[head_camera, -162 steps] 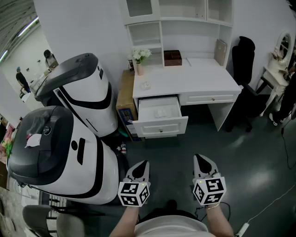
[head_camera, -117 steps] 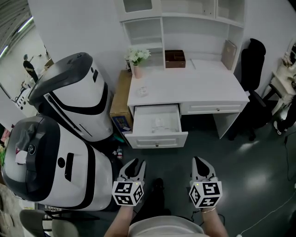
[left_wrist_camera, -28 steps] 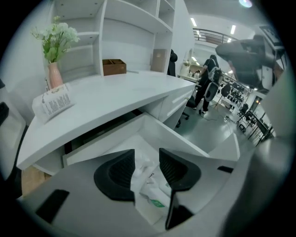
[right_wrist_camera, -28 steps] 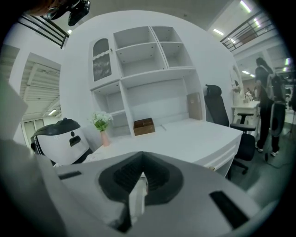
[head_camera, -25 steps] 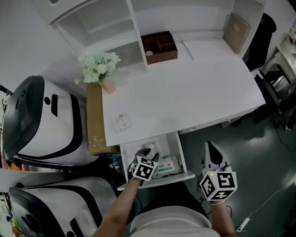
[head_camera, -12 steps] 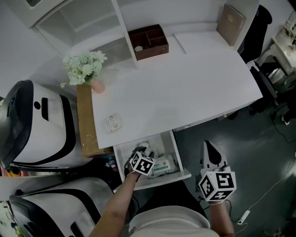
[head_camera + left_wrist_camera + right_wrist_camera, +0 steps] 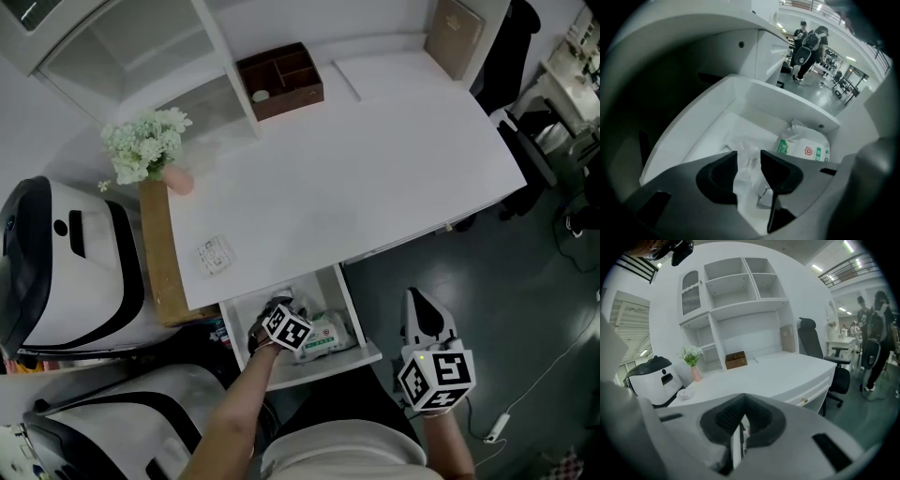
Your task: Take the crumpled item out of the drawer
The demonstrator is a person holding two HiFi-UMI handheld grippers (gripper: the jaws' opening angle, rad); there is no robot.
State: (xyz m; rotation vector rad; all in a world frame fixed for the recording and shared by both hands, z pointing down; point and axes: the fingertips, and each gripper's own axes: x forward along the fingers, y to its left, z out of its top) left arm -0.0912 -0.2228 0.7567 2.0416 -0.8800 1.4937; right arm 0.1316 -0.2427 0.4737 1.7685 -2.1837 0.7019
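The white desk's drawer (image 7: 362, 354) stands open below me. My left gripper (image 7: 278, 308) reaches down into it. In the left gripper view the jaws (image 7: 749, 157) are closed narrowly on a crumpled white paper (image 7: 740, 144), which fills the gap between them and lies on the drawer floor (image 7: 701, 136). A tissue packet (image 7: 804, 148) with green and red print lies beside it, to the right (image 7: 324, 336). My right gripper (image 7: 418, 300) hangs shut and empty over the dark floor, right of the drawer; its view (image 7: 740, 420) looks across the desk top.
On the desk (image 7: 375, 178) are a brown divided box (image 7: 279, 67), a small packet (image 7: 214, 255), a book (image 7: 455, 26) and flowers in a pink vase (image 7: 142, 142). White-and-black machines (image 7: 56, 262) stand left. A black chair (image 7: 525, 103) stands right. People (image 7: 806, 42) stand far off.
I walked up to the desk from across the room. The left gripper went into the drawer and stays there over the last second; the right gripper remains shut at my side.
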